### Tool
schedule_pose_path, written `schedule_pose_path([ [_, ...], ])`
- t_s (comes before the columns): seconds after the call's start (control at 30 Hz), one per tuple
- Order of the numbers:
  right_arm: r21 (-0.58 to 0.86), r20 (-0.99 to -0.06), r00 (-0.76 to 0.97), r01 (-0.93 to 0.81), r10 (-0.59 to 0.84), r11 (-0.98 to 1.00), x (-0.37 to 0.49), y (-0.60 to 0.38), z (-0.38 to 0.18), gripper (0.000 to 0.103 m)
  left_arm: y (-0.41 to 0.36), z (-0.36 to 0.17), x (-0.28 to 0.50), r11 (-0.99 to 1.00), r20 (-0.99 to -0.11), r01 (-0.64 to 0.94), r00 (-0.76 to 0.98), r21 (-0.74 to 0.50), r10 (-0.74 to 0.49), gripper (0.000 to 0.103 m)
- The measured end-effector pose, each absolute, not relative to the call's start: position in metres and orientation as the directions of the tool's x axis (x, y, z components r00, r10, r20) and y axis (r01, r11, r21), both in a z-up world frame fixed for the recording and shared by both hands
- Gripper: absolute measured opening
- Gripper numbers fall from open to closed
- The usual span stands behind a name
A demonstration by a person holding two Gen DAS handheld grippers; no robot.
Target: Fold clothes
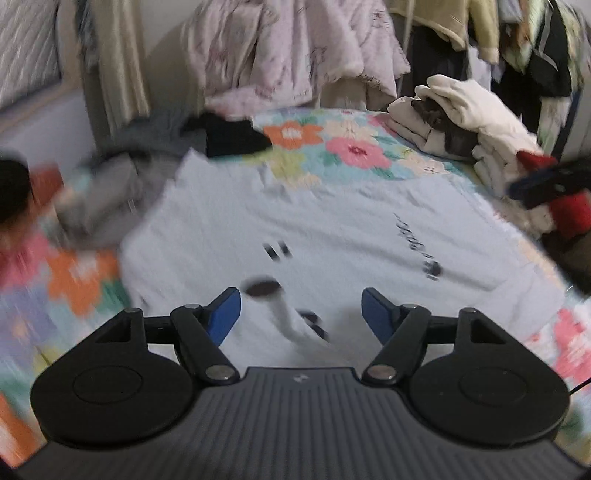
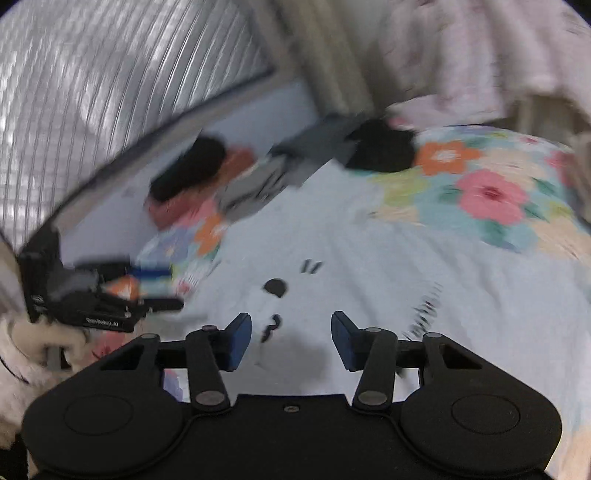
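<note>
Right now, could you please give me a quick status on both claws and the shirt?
Left claw open, empty. Right claw open, empty. White T-shirt spread on floral bedspread, unfolded. Grey clothes at its far corner; folded pile off to the side.

a bed fills the room's middle, covered by a floral bedspread (image 1: 347, 147) in pink, orange and teal. behind it a pale wall (image 1: 162, 33) rises, with beige curtains (image 1: 114, 66) hanging at the left. beside them a window (image 2: 110, 66) with ribbed, frosted glass lets in soft grey daylight, above a pale sill (image 2: 236, 122). a pinkish quilt (image 1: 280, 51) is draped high at the bed's far end. at the right, a crowded rack of hanging garments (image 1: 532, 48) stands in shadow; both views are blurred
</note>
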State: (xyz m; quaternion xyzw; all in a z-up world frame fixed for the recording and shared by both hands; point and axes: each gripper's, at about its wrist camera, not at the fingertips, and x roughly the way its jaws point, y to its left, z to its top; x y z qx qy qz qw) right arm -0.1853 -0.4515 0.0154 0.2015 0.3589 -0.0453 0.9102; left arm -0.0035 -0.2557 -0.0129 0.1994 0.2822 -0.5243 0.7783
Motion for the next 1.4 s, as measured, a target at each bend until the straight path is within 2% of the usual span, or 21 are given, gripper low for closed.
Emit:
schedule_pose_path([
  [0.07, 0.294, -0.733, 0.676, 0.222, 0.071, 0.93, -0.143, -0.453, 0.019, 0.054, -0.26, 0.001, 0.006, 0.352, -0.633, 0.935, 0.3, 0.046, -0.714, 0.07],
  [0.13, 0.253, -0.777, 0.627, 0.225, 0.059, 0.941, -0.109, -0.459, 0.019, 0.054, -0.268, 0.003, 0.022, 0.359, -0.624, 0.933, 0.289, 0.015, -0.726, 0.07],
  [0.2, 0.218, -0.806, 0.591, 0.234, 0.039, 0.947, -0.081, -0.464, 0.014, 0.055, -0.276, 0.004, 0.04, 0.368, -0.616, 0.93, 0.278, -0.022, -0.737, 0.062],
  [0.27, 0.206, -0.819, 0.573, 0.249, 0.028, 0.946, -0.059, -0.471, 0.003, 0.055, -0.293, -0.009, 0.058, 0.394, -0.647, 0.917, 0.268, -0.055, -0.713, 0.054],
  [0.33, 0.203, -0.825, 0.565, 0.269, 0.017, 0.941, -0.039, -0.479, -0.012, 0.055, -0.31, -0.021, 0.073, 0.417, -0.656, 0.907, 0.28, -0.058, -0.701, 0.05],
  [0.43, 0.219, -0.82, 0.572, 0.291, 0.014, 0.931, -0.009, -0.498, -0.034, 0.055, -0.333, -0.036, 0.105, 0.457, -0.651, 0.883, 0.288, -0.102, -0.702, 0.05],
  [0.5, 0.25, -0.816, 0.578, 0.309, 0.027, 0.918, 0.011, -0.515, -0.049, 0.055, -0.352, -0.045, 0.126, 0.488, -0.64, 0.87, 0.333, -0.076, -0.693, 0.05],
  [0.53, 0.274, -0.81, 0.586, 0.325, 0.035, 0.905, 0.018, -0.523, -0.056, 0.056, -0.361, -0.051, 0.137, 0.509, -0.634, 0.859, 0.36, -0.061, -0.684, 0.056],
  [0.57, 0.303, -0.802, 0.595, 0.341, 0.045, 0.89, 0.024, -0.533, -0.062, 0.056, -0.369, -0.059, 0.15, 0.529, -0.637, 0.846, 0.371, -0.069, -0.676, 0.065],
  [0.6, 0.34, -0.793, 0.606, 0.359, 0.06, 0.869, 0.029, -0.543, -0.069, 0.056, -0.377, -0.066, 0.164, 0.549, -0.64, 0.832, 0.378, -0.082, -0.669, 0.066],
  [0.77, 0.364, -0.764, 0.645, 0.385, 0.035, 0.848, 0.057, -0.592, -0.094, 0.056, -0.416, -0.096, 0.214, 0.573, -0.665, 0.816, 0.386, -0.077, -0.639, 0.066],
  [0.93, 0.596, -0.687, 0.711, 0.431, 0.152, 0.678, 0.067, -0.64, -0.131, 0.056, -0.431, -0.12, 0.231, 0.563, -0.693, 0.824, 0.372, -0.06, -0.618, 0.066],
  [1.07, 0.559, -0.694, 0.71, 0.424, 0.121, 0.712, 0.091, -0.655, -0.143, 0.058, -0.433, -0.126, 0.236, 0.549, -0.68, 0.836, 0.389, -0.024, -0.621, 0.066],
  [1.13, 0.522, -0.704, 0.703, 0.421, 0.096, 0.742, 0.106, -0.66, -0.148, 0.06, -0.432, -0.127, 0.233, 0.551, -0.668, 0.835, 0.416, 0.011, -0.617, 0.062],
  [1.17, 0.514, -0.706, 0.703, 0.42, 0.09, 0.748, 0.112, -0.663, -0.152, 0.06, -0.432, -0.128, 0.232, 0.55, -0.662, 0.835, 0.423, 0.02, -0.619, 0.053],
  [1.23, 0.539, -0.695, 0.712, 0.423, 0.101, 0.729, 0.121, -0.67, -0.165, 0.06, -0.432, -0.134, 0.233, 0.543, -0.669, 0.839, 0.398, -0.011, -0.628, 0.042],
  [1.3, 0.571, -0.677, 0.726, 0.417, 0.119, 0.707, 0.129, -0.676, -0.178, 0.061, -0.433, -0.14, 0.237, 0.544, -0.68, 0.838, 0.37, -0.051, -0.633, 0.039],
  [1.33, 0.604, -0.654, 0.743, 0.395, 0.146, 0.693, 0.132, -0.679, -0.181, 0.058, -0.432, -0.142, 0.237, 0.545, -0.679, 0.836, 0.365, -0.062, -0.637, 0.036],
  [1.4, 0.648, -0.627, 0.753, 0.361, 0.199, 0.671, 0.137, -0.682, -0.184, 0.008, -0.432, -0.142, 0.238, 0.55, -0.676, 0.832, 0.364, -0.073, -0.641, 0.036],
])
